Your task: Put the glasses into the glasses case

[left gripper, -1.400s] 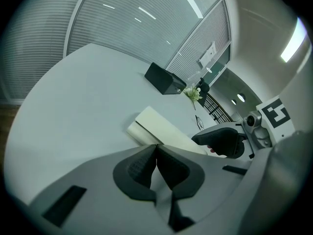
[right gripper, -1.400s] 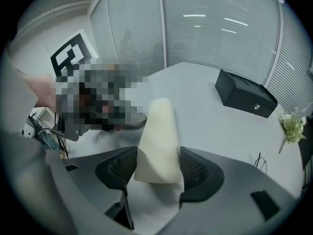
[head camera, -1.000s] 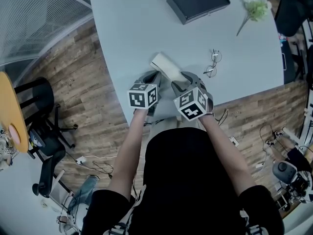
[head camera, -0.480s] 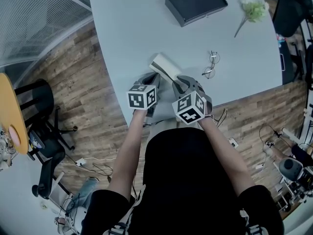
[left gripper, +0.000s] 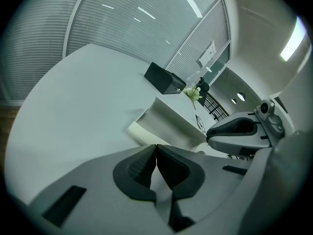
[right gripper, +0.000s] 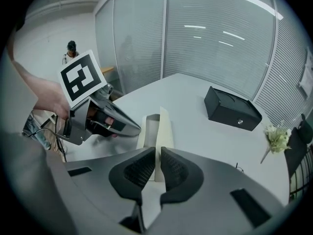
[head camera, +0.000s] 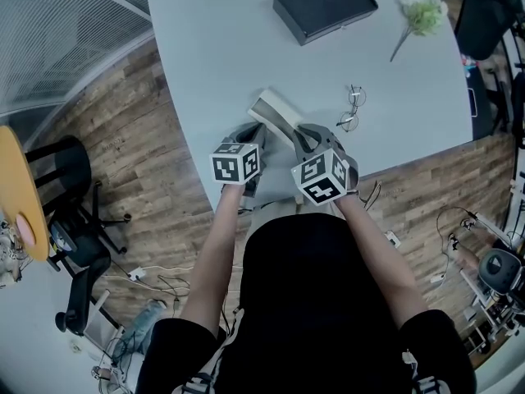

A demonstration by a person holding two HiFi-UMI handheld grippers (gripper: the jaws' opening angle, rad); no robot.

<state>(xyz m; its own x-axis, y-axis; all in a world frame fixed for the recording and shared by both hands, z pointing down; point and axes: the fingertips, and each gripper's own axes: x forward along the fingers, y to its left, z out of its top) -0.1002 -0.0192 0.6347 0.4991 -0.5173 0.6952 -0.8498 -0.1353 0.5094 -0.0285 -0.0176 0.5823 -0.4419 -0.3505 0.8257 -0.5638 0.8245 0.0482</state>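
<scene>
- Since a second ago, the right gripper (right gripper: 158, 155) has been closing, and the raised lid of the open cream oblong glasses case (head camera: 276, 110) is now pinched between its jaws.
- The left gripper (left gripper: 156, 150) is closed on the glasses case's near edge.
- The thin wire-framed round glasses (head camera: 353, 109) are left lying on the pale grey worktop (head camera: 221, 48), well right of the glasses case.

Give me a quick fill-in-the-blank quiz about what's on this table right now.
The cream glasses case stands ___, its lid raised.
The wire-rimmed glasses lie on the pale table, not yet ___ the case.
The closed rectangular box on the table's far side is ___.
Missing words: open; inside; black.
</scene>
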